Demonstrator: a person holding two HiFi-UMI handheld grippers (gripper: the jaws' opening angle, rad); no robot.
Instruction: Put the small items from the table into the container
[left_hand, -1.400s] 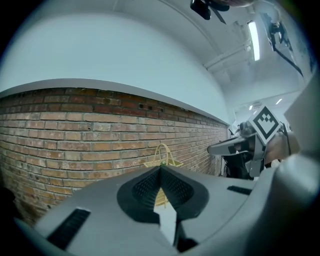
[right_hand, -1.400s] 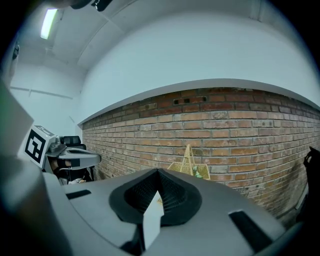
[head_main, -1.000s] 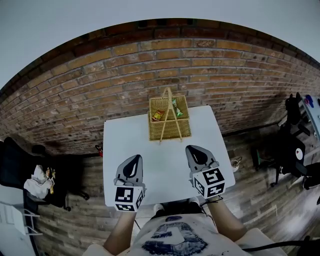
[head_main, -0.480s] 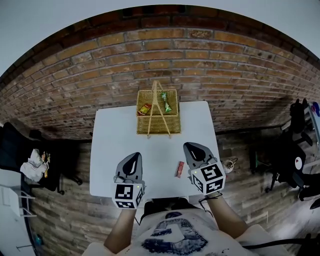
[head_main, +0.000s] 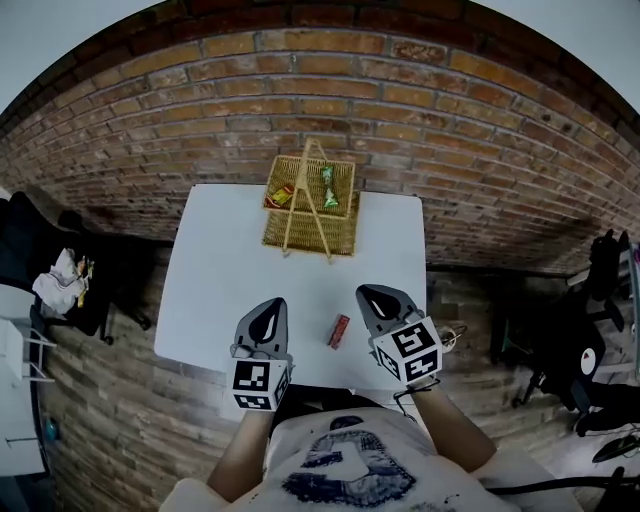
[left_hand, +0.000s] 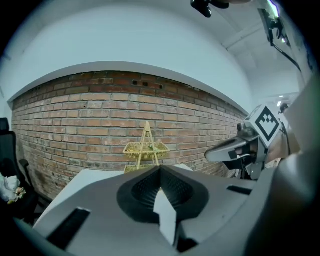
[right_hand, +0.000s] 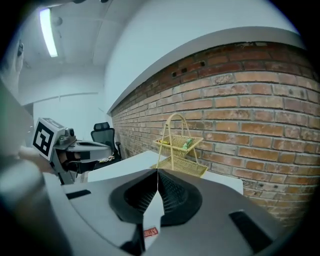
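A two-tier yellow wicker basket with a tall handle stands at the far edge of the white table; its top tray holds a red-yellow packet and green wrapped sweets. A small red packet lies on the table near the front, just left of my right gripper. The right gripper is shut and empty. My left gripper is shut and empty too, over the front left of the table. In the right gripper view the red packet peeks out below the jaws and the basket stands ahead.
A brick wall runs behind the table. A black office chair with a pile of things stands to the left, dark equipment to the right. The floor is wood planking.
Both grippers drew back toward the table's near edge and sank. The red packet, hidden a second ago, now lies in sight beside the right gripper. The view shifted left.
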